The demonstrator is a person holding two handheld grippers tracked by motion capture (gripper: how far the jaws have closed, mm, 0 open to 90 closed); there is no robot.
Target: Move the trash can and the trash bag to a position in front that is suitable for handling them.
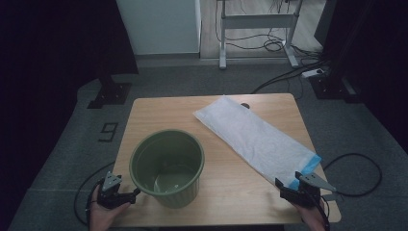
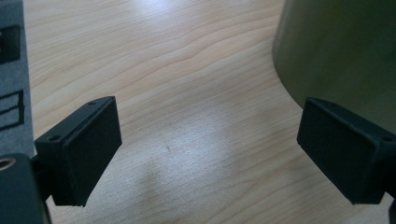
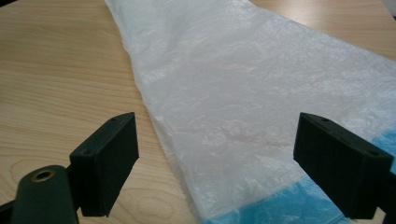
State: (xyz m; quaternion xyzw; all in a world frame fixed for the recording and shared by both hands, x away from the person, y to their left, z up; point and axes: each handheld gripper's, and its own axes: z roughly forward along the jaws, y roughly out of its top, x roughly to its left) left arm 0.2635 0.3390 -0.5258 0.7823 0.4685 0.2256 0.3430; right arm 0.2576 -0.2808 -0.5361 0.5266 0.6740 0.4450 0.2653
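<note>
Overhead, high view: one wooden table point(image 1: 216, 204), bearing two items. Item one: a single green ribbed bin point(image 1: 167, 167), upright, mouth open, standing at the near left part of the tabletop. Item two: a single white plastic bag point(image 1: 250, 137), lying flat and slantwise from the far middle of the table to the near right edge, with one blue band at its near end. Two hand-held grippers, one per hand. The left gripper point(image 1: 136, 192) lies low at the near left corner, its tips just beside the bin's lower wall; whether they touch it cannot be told here. The right gripper point(image 1: 287, 185) sits at the near right edge, its tips at the bag's blue end. Beyond the table: grey carpet, one white desk frame, several loose cables.

Left gripper view: two black jaws standing well apart, nothing between them but bare table point(image 2: 187, 93). One bin point(image 2: 345, 60), its green wall rising just behind the jaw at the picture's right; contact cannot be judged. The left gripper point(image 2: 210, 154) holds nothing.

Right gripper view: two black jaws, again wide apart and empty. One bag point(image 3: 261, 107) spreads over the tabletop point(image 3: 56, 84) ahead of and beneath the gap, its blue band showing at the bottom near the right-hand jaw. The right gripper point(image 3: 217, 158) hovers over the bag's edge without clamping it.
</note>
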